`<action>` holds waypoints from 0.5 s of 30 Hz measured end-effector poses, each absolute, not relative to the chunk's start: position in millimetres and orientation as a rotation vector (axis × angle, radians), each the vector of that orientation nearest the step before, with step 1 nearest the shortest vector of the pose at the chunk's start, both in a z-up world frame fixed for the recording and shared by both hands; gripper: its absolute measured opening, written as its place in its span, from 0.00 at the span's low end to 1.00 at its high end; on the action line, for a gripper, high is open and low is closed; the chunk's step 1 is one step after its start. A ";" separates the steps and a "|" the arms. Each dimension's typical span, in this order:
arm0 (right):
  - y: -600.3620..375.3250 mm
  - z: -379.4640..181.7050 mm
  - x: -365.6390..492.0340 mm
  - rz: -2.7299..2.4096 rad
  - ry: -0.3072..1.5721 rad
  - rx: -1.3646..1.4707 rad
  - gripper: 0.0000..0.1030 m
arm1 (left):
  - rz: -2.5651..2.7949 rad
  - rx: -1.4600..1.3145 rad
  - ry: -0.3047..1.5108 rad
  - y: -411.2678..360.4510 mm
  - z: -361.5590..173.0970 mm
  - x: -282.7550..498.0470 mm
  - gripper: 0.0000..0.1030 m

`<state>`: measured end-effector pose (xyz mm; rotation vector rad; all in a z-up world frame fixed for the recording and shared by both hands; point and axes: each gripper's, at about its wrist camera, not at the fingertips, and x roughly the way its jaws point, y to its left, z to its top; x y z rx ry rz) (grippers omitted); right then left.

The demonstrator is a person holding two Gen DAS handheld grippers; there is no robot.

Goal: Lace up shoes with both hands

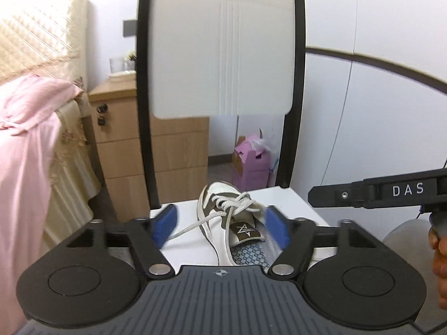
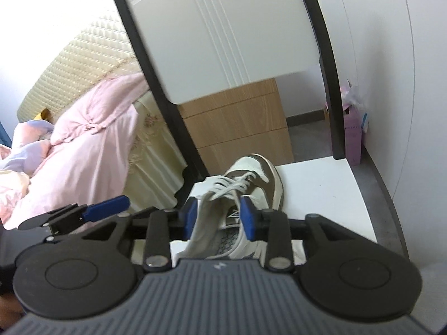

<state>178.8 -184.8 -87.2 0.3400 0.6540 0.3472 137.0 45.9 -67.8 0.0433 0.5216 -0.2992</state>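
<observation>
A white and brown sneaker (image 1: 220,212) lies on a white chair seat (image 1: 290,203), toe pointing away, with grey-white laces (image 1: 240,201) crossed over its tongue. My left gripper (image 1: 220,227) hovers over the heel end, open wide. One loose lace end (image 1: 192,227) trails toward its left blue pad without being pinched. In the right wrist view the same sneaker (image 2: 257,176) sits ahead. My right gripper (image 2: 219,217) stands partly open with a blurred strand of lace (image 2: 199,223) hanging between its pads, close to the left one. A black finger (image 1: 335,195) of the right gripper shows at the right.
The chair's white back (image 1: 220,47) with black posts rises just behind the shoe. A wooden drawer cabinet (image 1: 125,150) and a bed with pink cloth (image 1: 25,139) stand to the left. A pink box (image 1: 252,164) sits on the floor beyond. A hand (image 1: 440,265) is at the right edge.
</observation>
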 end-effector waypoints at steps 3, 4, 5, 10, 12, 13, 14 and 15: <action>-187.1 -73.1 160.1 0.352 0.639 0.332 0.47 | -0.304 0.028 0.522 50.4 -52.6 115.1 0.88; -187.7 -68.5 153.9 0.350 0.635 0.329 0.50 | -0.297 0.023 0.518 52.0 -47.3 107.3 0.89; -188.4 -64.6 147.9 0.351 0.631 0.331 0.55 | -0.289 0.021 0.516 53.0 -42.9 100.2 0.91; -189.4 -49.4 120.4 0.347 0.617 0.332 0.78 | -0.259 0.026 0.501 56.1 -26.6 68.9 0.99; -189.0 -44.1 110.0 0.343 0.607 0.321 0.87 | -0.245 0.018 0.489 56.9 -22.1 58.8 0.99; -188.3 -41.7 105.5 0.340 0.602 0.310 0.88 | -0.234 0.013 0.486 56.9 -20.6 55.5 0.99; -187.0 -39.0 100.6 0.337 0.599 0.295 0.90 | -0.215 0.009 0.484 56.8 -19.0 53.1 0.99; -186.1 -37.0 96.8 0.339 0.597 0.286 0.96 | -0.198 0.007 0.480 56.7 -17.3 50.6 1.00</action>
